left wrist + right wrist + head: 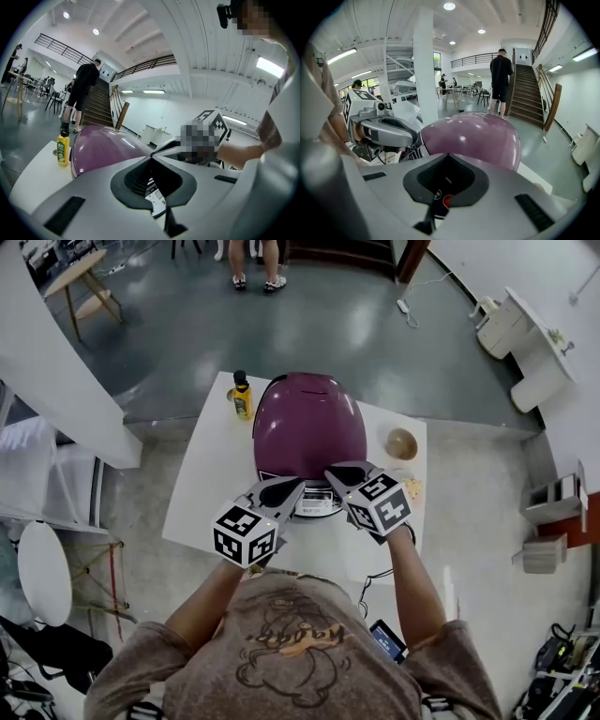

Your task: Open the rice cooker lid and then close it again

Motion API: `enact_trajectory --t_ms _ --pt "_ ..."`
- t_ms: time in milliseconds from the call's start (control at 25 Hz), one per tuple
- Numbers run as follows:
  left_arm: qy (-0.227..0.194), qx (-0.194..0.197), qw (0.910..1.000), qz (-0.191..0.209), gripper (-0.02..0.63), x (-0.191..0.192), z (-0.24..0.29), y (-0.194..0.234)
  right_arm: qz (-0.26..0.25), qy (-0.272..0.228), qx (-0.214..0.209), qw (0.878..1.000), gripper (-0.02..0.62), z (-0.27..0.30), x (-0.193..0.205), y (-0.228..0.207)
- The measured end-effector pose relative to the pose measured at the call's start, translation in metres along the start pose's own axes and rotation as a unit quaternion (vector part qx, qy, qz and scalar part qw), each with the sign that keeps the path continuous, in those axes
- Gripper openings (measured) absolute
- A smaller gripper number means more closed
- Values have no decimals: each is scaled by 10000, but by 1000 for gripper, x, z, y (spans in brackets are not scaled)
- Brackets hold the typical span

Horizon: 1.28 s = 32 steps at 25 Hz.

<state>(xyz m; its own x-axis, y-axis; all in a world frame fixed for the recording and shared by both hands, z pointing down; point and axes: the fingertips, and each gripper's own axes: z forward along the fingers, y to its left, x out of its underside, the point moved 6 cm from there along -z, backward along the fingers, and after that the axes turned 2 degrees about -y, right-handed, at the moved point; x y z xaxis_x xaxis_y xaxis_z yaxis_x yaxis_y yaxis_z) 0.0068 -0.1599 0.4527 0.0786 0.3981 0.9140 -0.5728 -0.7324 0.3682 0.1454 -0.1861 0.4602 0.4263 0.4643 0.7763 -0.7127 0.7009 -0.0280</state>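
Bottle stands at table far edge, just beside rice cooker.

The head view looks steeply down from above the person onto the white counter, taking in the whole rice cooker and both tongs. The left gripper view rides low on the left tongs, close against the cooker, angled rightward. The right gripper view rides on the right tongs, angled leftward. All 3 share the purple lid, and both gripper views share the staircase.
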Motion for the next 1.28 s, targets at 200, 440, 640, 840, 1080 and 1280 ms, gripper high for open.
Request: enact_trajectory --t_ms 200,440,640,840,1080,1280 --pt "-12 -22 10000 38 21 -4 -2 -2 -57 -137 32 9999 7 -6 0 -1" --pt "-49 -292 9996 27 21 -5 -9 -2 248 -1075 90 9939 6 -25 -4 -1" --pt "-132 -650 9978 39 21 -5 -16 -7 223 -1789 49 9836 6 -40 4 -2" --pt "-234 -988 9948 90 21 -7 -32 -13 451 -2455 -142 9682 6 -55 3 3" --pt "-323 -1109 9932 118 21 -5 -60 -19 602 -2665 -68 9619 6 -70 13 23" --pt "-447 -994 9939 163 21 -2 -80 -22 847 -2885 356 9531 6 -82 29 47"
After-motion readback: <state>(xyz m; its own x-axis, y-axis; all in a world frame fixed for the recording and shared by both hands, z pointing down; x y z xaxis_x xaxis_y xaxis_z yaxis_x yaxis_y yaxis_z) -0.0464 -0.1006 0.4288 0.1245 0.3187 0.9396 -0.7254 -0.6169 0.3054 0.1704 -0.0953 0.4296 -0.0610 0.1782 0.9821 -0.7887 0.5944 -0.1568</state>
